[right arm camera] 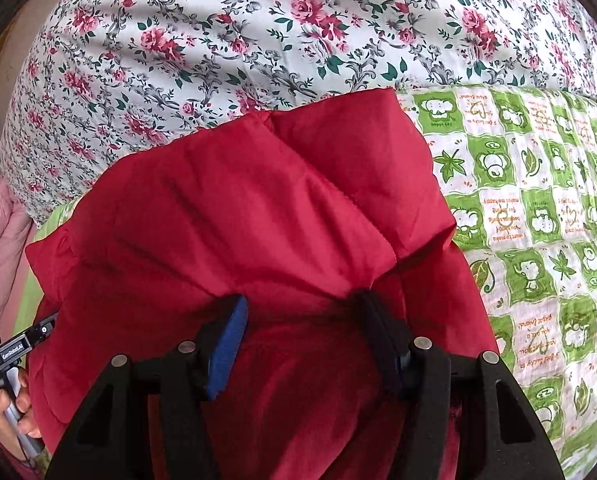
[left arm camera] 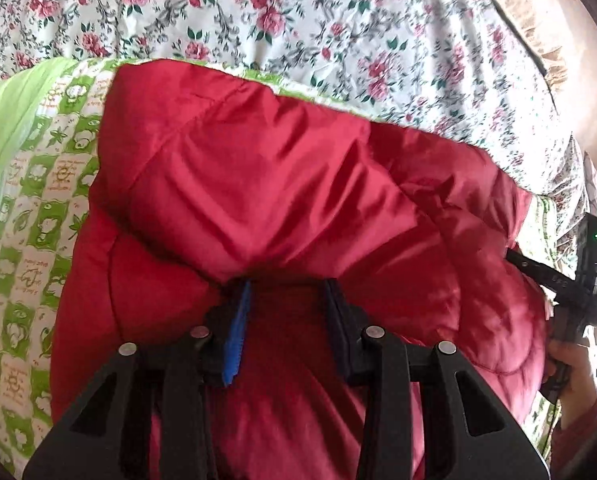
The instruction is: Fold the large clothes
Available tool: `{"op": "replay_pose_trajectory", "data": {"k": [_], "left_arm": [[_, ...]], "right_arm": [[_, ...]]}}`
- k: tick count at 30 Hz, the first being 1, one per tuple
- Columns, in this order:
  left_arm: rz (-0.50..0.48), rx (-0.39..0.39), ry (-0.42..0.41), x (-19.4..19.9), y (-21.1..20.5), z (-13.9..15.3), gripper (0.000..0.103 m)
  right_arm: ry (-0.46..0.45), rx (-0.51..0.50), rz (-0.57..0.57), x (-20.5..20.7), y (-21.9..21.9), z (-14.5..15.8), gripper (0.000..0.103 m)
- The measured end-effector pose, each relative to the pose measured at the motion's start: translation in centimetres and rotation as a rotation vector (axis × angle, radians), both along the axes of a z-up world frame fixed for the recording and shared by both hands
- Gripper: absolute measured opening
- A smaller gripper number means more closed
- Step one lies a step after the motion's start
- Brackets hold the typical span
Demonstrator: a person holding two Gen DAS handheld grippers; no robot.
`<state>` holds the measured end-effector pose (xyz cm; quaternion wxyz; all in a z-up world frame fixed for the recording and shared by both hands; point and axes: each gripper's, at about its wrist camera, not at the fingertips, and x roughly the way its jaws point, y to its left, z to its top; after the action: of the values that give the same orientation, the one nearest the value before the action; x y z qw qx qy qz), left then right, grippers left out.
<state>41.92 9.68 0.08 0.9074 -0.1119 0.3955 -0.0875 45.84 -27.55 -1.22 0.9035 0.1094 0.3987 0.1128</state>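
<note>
A large red padded jacket (left arm camera: 258, 184) lies bunched on a green-and-white printed blanket (left arm camera: 38, 200). My left gripper (left arm camera: 288, 284) has its fingers pressed into a raised fold of the red fabric, with cloth filling the gap between the pads. The jacket also fills the right wrist view (right arm camera: 238, 220). My right gripper (right arm camera: 302, 300) is likewise closed on a fold of the red jacket, with fabric between its blue pad and black pad. Each gripper appears in the other view: the right one at the far right (left arm camera: 554, 280), the left one at the far left (right arm camera: 14, 352).
A floral sheet (left arm camera: 298, 20) covers the bed behind the jacket; it also shows in the right wrist view (right arm camera: 218, 40). The green blanket (right arm camera: 538, 220) extends to the right. A pink garment (right arm camera: 2, 224) lies at the left edge.
</note>
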Motion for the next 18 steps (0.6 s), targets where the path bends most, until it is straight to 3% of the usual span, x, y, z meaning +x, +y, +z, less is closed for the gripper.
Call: {"op": "replay_pose_trajectory", "data": {"k": [4,6,8,11,18], "left_arm": [[0.001,-0.047,-0.022,-2.7,1.0,1.2,0.039],[-0.004,-0.072,-0.038,-4.3,1.6,1.8,0.053],[0.003,-0.07,-0.069,-6.1,2.2,2.4,0.058],[0.022,-0.072,-0.082,-7.7,3.3,3.0,0.06],[0.07,-0.101,-0.074,-9.3,5.8,2.8,0.066]], "right_arm": [[-0.022,0.045,0.007,-0.9,-0.9,0.9,0.061],[-0.027,0.07,0.005,-1.8,-1.5,1.4,0.061],[-0.04,0.094,0.007,-3.0,-2.3,2.3,0.062],[-0.061,0.106,0.016,-4.8,-3.3,3.2,0.072],[-0.067,0.107,0.008,-7.7,-6.2,4.4,0.076]]}}
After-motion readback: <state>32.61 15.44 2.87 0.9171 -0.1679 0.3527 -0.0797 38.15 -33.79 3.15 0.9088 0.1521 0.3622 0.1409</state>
